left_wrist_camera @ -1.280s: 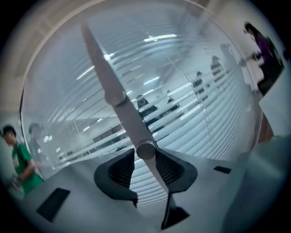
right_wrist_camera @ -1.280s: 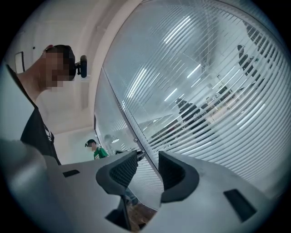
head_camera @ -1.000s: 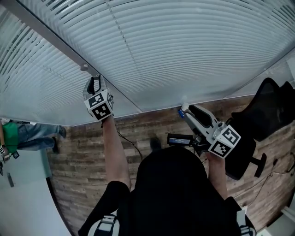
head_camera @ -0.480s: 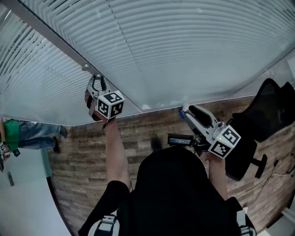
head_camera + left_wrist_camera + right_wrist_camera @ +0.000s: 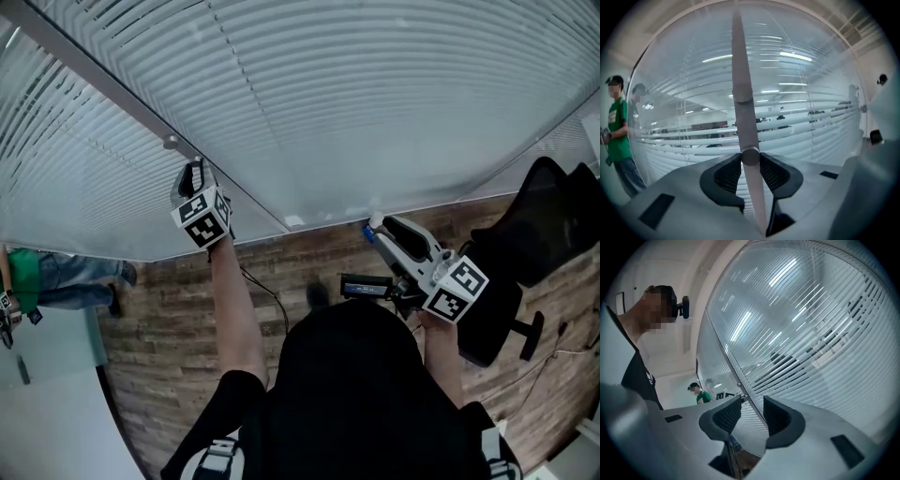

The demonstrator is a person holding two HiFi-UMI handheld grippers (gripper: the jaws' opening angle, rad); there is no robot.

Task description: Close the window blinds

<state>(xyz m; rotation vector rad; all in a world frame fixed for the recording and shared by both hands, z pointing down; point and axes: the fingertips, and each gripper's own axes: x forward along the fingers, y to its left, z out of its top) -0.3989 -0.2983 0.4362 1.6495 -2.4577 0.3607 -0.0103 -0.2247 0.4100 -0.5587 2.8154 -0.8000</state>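
The blinds point(image 5: 375, 94) fill the wall ahead, two wide panels of pale slats with a grey post between them, reaching down almost to the wood floor point(image 5: 178, 309); seen from the left tool's own camera the slats point(image 5: 806, 122) stand tilted apart, and lights and a room show through the gaps. A black chair point(image 5: 553, 220) stands on the floor at the right, near the bottom edge of the blinds. Off to the left a bystander point(image 5: 19, 279) in a green top stands well apart from the person working. That person holds the left tool point(image 5: 195, 171) raised against the blinds, just beside the post; its jaws are closed round the wand point(image 5: 739, 70), a thin grey rod that runs straight up between them with a joint partway along. The right tool point(image 5: 373, 226) is held lower, near the bottom rail of the right panel; its jaws stand apart with nothing between them, and only slats show beyond.
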